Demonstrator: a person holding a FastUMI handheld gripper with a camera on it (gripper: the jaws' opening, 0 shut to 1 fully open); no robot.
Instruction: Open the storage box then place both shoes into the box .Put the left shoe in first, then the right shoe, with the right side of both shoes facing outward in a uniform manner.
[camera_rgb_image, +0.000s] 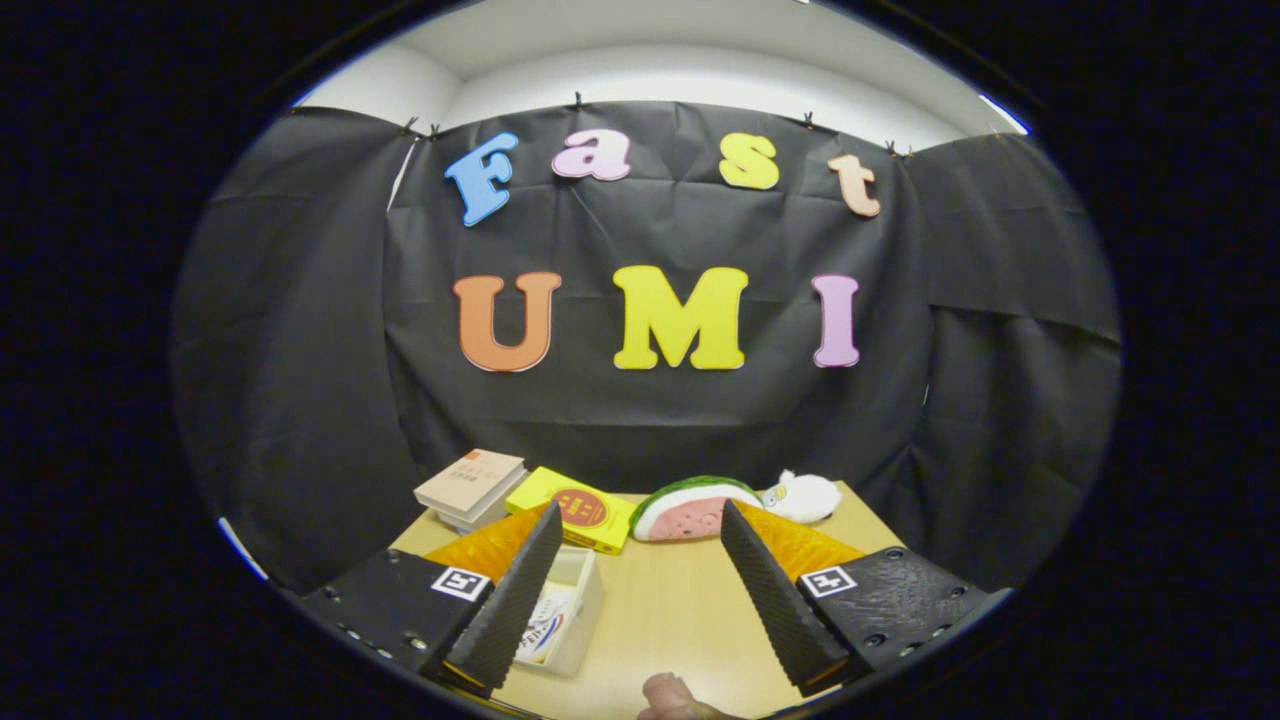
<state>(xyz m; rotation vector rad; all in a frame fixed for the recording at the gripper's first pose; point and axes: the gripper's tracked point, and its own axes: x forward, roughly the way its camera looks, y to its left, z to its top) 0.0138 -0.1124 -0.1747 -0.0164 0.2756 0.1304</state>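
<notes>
Smooth wooden table (670, 620), ribbed fingers (770, 590) apart.

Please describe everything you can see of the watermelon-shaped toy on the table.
The watermelon toy looks like a soft plush slice: green rind curved over the top, pink face with small dark marks. It lies on the wooden table, beyond the open gripper, whose right finger hides its edge. A white plush sits right beside it, a yellow box on its other side.
</notes>
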